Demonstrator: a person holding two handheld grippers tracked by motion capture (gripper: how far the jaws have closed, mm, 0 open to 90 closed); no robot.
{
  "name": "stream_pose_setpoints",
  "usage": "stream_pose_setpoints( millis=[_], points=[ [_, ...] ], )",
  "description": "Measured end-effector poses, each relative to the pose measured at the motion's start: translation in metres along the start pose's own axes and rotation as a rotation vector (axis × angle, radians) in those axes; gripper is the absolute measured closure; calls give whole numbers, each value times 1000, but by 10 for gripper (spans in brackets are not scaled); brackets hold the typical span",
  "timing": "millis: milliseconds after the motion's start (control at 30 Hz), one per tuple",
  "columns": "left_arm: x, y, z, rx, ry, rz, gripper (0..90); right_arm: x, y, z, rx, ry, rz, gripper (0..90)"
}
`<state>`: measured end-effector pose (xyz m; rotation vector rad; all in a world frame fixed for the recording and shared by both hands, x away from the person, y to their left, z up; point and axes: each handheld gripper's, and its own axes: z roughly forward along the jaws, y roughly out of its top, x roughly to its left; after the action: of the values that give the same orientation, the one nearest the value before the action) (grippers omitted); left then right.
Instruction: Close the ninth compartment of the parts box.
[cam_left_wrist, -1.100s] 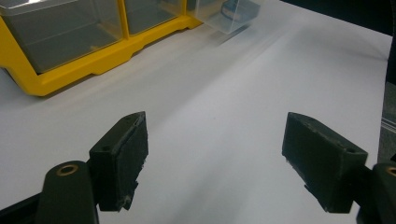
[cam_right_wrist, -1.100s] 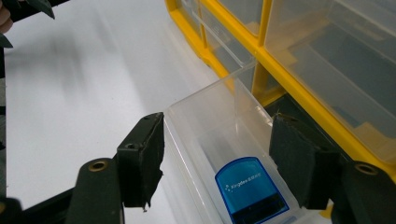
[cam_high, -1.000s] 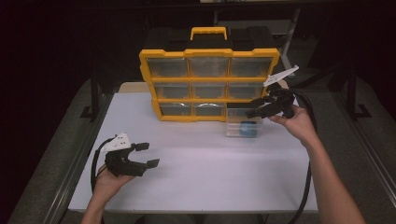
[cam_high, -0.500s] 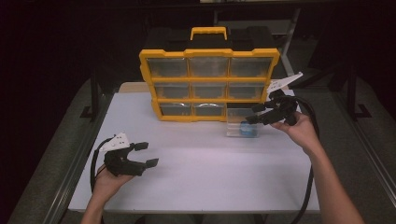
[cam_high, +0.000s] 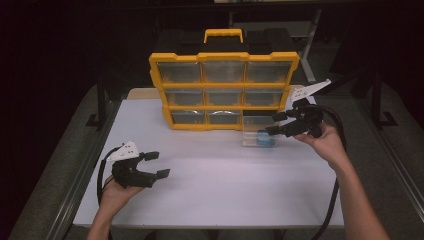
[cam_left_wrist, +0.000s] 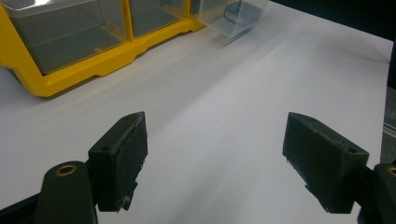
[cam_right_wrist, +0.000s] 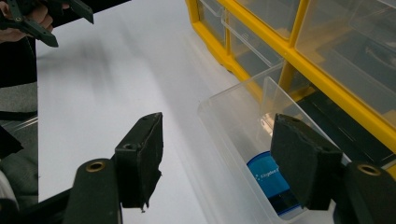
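A white table (cam_high: 215, 175) stands in a dim room, its surroundings dark, with grey floor on both sides. At the near left the left gripper (cam_high: 152, 165) is held just above the bare tabletop, jaws spread wide and holding nothing. At the far middle stands a yellow organizer (cam_high: 225, 90) with clear drawers and a black-and-yellow handle on top. Its bottom-right drawer, the clear drawer (cam_high: 259, 136), is pulled out onto the table with a blue object (cam_right_wrist: 273, 182) lying inside. The right gripper (cam_high: 276, 124) hovers over that drawer's right side, jaws wide apart, one over the drawer, gripping nothing.
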<state>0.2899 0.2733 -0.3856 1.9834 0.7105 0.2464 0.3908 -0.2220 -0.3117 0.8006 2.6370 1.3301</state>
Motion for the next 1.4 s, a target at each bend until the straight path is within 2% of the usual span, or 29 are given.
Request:
stream_pose_setpoints(
  millis=[133, 200, 233, 400, 767, 1167, 1400],
  points=[
    [1, -1, 0, 17, -1, 4, 220, 2, -2, 1, 0, -1, 11, 333],
    [2, -1, 0, 16, -3, 8, 219, 3, -4, 3, -4, 6, 2, 334],
    [2, -1, 0, 13, -4, 1, 219, 5, -4, 3, 1, 11, 18, 336],
    [2, -1, 1, 13, -2, -13, 219, 9, -9, 7, 8, 17, -1, 350],
    [0, -1, 3, 11, 5, -12, 212, 16, -21, 11, 12, 36, 2, 406],
    [-1, -1, 4, 12, 2, -5, 213, 32, -37, 23, 40, 48, -34, 515],
    [-2, -1, 4, 15, -4, -4, 212, 35, -44, 31, 53, 63, -32, 570]
  ],
)
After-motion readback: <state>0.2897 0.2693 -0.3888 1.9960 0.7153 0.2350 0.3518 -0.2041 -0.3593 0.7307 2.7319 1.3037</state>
